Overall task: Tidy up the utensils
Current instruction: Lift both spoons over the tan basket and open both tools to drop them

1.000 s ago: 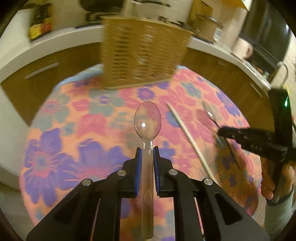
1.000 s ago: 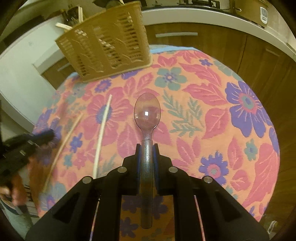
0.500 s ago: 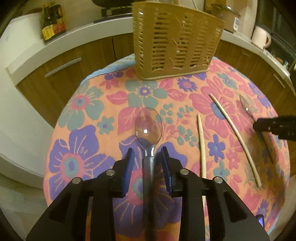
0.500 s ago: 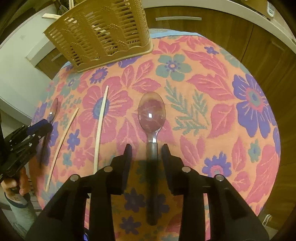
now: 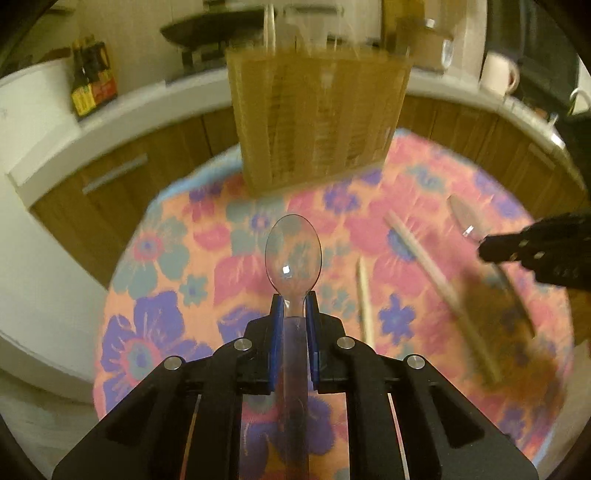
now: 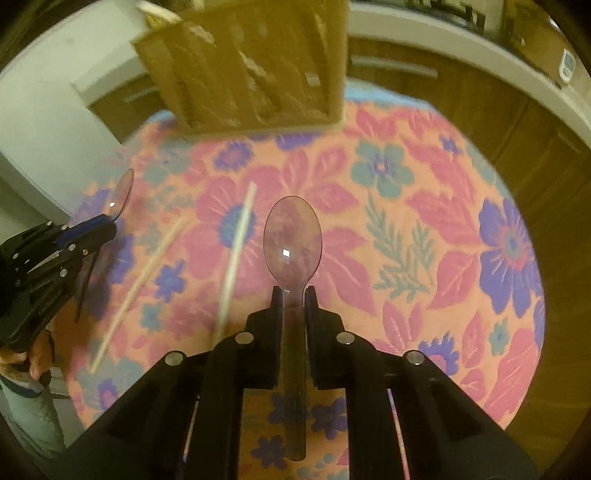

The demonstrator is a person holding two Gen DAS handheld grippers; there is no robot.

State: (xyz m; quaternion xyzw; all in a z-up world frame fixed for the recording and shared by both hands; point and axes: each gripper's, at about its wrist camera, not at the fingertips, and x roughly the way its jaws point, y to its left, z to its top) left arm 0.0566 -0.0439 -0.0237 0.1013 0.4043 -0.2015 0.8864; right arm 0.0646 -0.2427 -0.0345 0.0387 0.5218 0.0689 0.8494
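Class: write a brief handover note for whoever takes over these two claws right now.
Left claw: shut on a clear spoon at its neck.
Right claw: shut on a second clear spoon likewise.
The basket stands at the table's far edge, ahead of both.
One chopstick and a second chopstick lie on the floral tablecloth.
Done: both spoons gripped.
Left: put spoons in the basket, then the chopsticks.

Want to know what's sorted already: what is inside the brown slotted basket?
Thin pale sticks, probably chopsticks, poke above the rim of the basket, and another end shows in the right wrist view. Motion blur and the slotted walls hide whatever else is inside.
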